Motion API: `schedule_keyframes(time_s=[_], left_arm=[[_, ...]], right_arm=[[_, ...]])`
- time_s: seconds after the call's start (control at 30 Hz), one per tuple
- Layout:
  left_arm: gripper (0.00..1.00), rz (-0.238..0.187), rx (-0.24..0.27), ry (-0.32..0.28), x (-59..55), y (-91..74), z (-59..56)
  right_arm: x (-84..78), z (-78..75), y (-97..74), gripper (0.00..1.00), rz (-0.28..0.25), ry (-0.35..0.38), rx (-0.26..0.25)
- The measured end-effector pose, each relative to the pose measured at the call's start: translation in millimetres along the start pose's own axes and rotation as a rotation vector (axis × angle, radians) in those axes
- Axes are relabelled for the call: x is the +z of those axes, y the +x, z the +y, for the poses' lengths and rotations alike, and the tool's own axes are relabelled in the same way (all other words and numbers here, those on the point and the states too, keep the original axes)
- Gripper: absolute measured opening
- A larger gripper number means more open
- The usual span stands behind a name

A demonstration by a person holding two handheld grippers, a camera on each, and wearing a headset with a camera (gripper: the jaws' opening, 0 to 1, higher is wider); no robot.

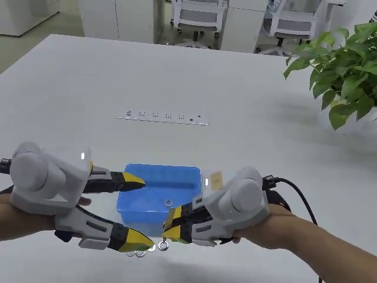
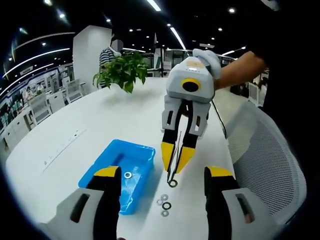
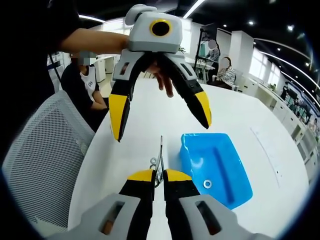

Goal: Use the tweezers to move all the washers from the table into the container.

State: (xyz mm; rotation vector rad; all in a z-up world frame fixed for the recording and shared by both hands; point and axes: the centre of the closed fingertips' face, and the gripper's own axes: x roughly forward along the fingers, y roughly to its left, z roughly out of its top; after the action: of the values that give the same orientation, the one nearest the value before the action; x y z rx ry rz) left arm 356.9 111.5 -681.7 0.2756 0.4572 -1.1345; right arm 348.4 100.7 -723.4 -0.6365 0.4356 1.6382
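Observation:
A blue container [image 1: 158, 177] sits on the white table [image 1: 235, 118] with one washer [image 1: 168, 203] inside. Just in front of it lie a few loose washers [image 1: 140, 253]. My right gripper [image 1: 171, 227] is shut on thin tweezers [image 3: 160, 152]. In the left gripper view the tweezers [image 2: 175, 155] point down at a washer [image 2: 173, 183] on their tips, beside the other washers [image 2: 165, 205]. I cannot tell whether that washer is lifted. My left gripper [image 1: 137, 209] is open at the container's left end, holding nothing. The right gripper view shows it [image 3: 160, 117] spread above the container [image 3: 225, 172].
A power strip [image 1: 163, 117] lies flat in the middle of the table. A leafy plant [image 1: 347, 65] stands at the far right. Office chairs [image 1: 197, 15] line the far edge. A mesh chair [image 2: 272, 165] is at the near side.

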Motion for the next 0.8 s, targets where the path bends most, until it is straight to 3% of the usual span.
schedule_keyframes(time_s=[0.4, 0.8], left_arm=[[0.92, -0.019, 0.047, -0.046, 1.4, -11.2, 4.5], [0.99, -0.032, 0.085, -0.081, -1.7, -20.2, 7.8]], right_arm=[[10.0, -4.4, -8.7, 0.07, 0.003, -0.004, 0.013], [24.4, -18.6, -18.0, 0.08, 0.007, -0.027, 0.015]])
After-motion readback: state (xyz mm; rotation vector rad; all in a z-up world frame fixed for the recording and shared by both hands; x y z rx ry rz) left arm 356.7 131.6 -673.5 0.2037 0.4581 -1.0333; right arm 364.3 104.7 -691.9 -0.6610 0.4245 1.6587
